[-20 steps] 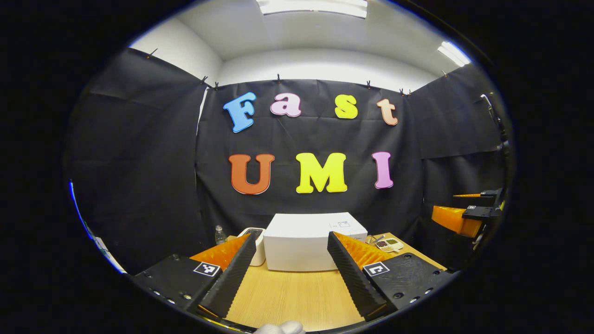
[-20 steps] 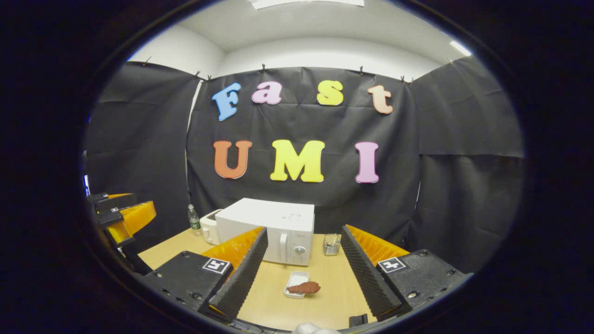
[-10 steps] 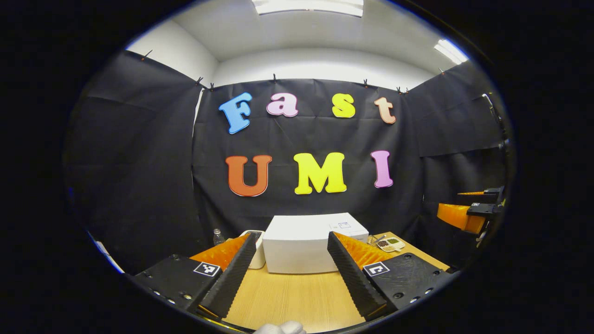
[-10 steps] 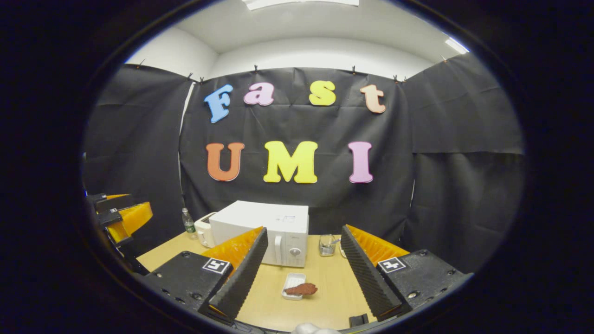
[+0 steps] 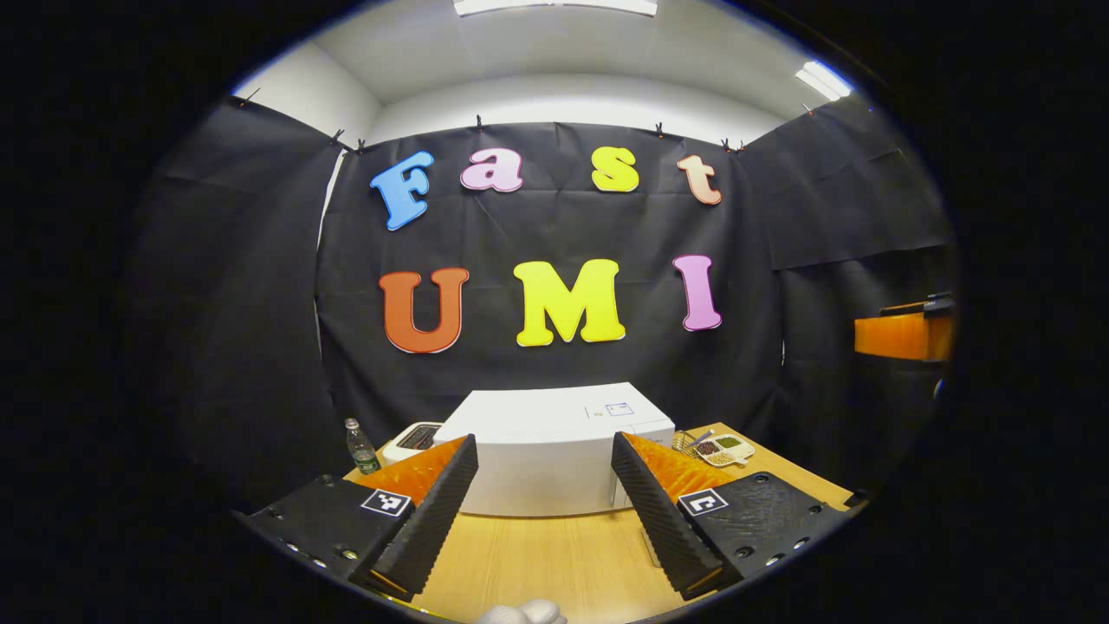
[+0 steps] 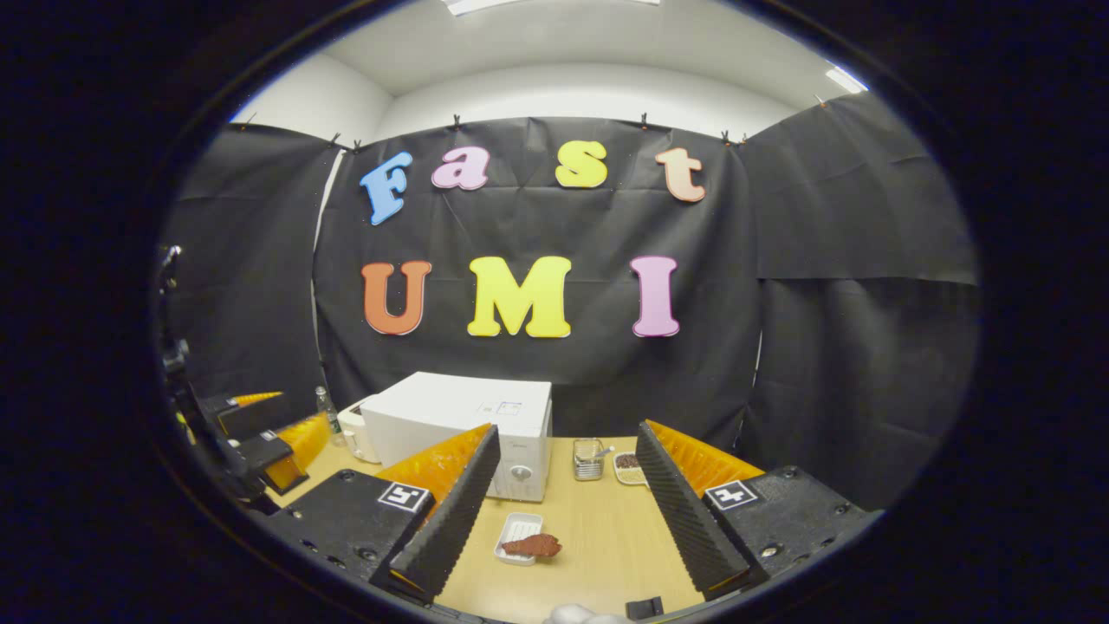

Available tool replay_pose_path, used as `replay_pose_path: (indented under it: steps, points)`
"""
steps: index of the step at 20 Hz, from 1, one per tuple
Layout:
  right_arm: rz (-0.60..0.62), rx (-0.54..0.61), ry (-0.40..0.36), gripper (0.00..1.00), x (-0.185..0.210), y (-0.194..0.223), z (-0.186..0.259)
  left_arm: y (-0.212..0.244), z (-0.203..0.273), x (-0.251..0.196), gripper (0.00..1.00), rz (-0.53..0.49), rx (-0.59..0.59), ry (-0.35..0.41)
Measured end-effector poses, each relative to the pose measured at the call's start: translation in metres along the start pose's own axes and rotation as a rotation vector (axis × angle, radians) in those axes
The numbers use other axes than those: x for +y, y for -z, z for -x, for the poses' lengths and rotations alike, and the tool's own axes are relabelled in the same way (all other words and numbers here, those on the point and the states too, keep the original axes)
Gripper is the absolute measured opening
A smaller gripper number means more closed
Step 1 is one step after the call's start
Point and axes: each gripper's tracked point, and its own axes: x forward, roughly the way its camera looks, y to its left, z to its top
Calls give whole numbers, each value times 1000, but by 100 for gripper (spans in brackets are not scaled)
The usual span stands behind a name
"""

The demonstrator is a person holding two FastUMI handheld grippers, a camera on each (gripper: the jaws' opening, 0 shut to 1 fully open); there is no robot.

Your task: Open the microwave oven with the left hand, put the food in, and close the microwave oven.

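Both tools are hovering above the bench (image 6: 598,529), jaws spread wide, gripping nothing. Left tool (image 5: 541,511) is facing the microwave (image 5: 546,455), which is sitting at the far side with its door looking closed, though the front is hard to see from here. Right tool (image 6: 563,520) is pointing at the food (image 6: 531,546), lying half on a small white tray (image 6: 517,529) near the microwave's front. A bottle (image 5: 357,446) is standing far left.
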Motion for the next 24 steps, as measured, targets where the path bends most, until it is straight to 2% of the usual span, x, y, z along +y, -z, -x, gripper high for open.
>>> replay_pose_path:
  steps: [1, 2, 3, 4, 5, 6, 7, 8, 9, 10, 11, 12, 13, 14, 15, 19, 20, 21, 22, 23, 24]
  points:
    - [3, -6, -1, 91, -10, -5, -7, 11, -14, -12, 96, 7, 3, 6]
    - [6, -11, -2, 100, -20, -8, -15, 24, -30, -24, 96, 6, 14, 12]
    - [15, -6, 0, 91, -29, -9, -22, 39, -47, -36, 96, 2, 20, 18]
    - [26, 2, 4, 100, -38, -10, -29, 55, -63, -48, 96, 1, 36, 28]
    - [38, 7, 12, 91, -47, -11, -36, 72, -80, -59, 96, 5, 50, 37]
    - [52, 9, 23, 91, -57, -13, -41, 86, -97, -69, 96, 16, 61, 46]
    - [63, 16, 34, 100, -65, -12, -45, 101, -114, -77, 97, 28, 76, 46]
    - [73, 23, 44, 90, -72, -11, -49, 111, -130, -83, 96, 39, 77, 44]
    - [82, 32, 53, 100, -79, -9, -52, 124, -147, -87, 96, 50, 90, 39]
    - [90, 45, 60, 90, -84, -6, -55, 135, -164, -91, 97, 56, 105, 34]
    - [95, 59, 65, 100, -89, -1, -57, 146, -180, -92, 97, 58, 116, 26]
    - [101, 71, 71, 100, -94, 2, -59, 157, -192, -94, 97, 60, 131, 18]
    - [111, 83, 80, 91, -100, 6, -61, 166, -202, -97, 97, 57, 144, 13]
    - [120, 93, 85, 91, -104, 10, -64, 172, -210, -97, 97, 50, 148, 7]
    - [129, 100, 85, 98, -107, 13, -66, 176, -218, -98, 97, 43, 148, 5]
    - [78, 150, 75, 99, -113, 31, -74, 184, -225, -98, 85, 21, 157, 2]
    - [70, 159, 73, 98, -113, 34, -76, 184, -223, -95, 84, 15, 157, -10]
    - [67, 165, 75, 98, -115, 37, -77, 186, -226, -97, 89, 10, 157, -13]
    - [63, 165, 76, 99, -115, 37, -78, 185, -224, -96, 66, -2, 154, -12]
    - [63, 164, 74, 99, -114, 37, -78, 188, -224, -100, 51, 3, 153, 9]
    - [67, 165, 67, 98, -111, 37, -79, 188, -223, -109, 47, 12, 154, 39]
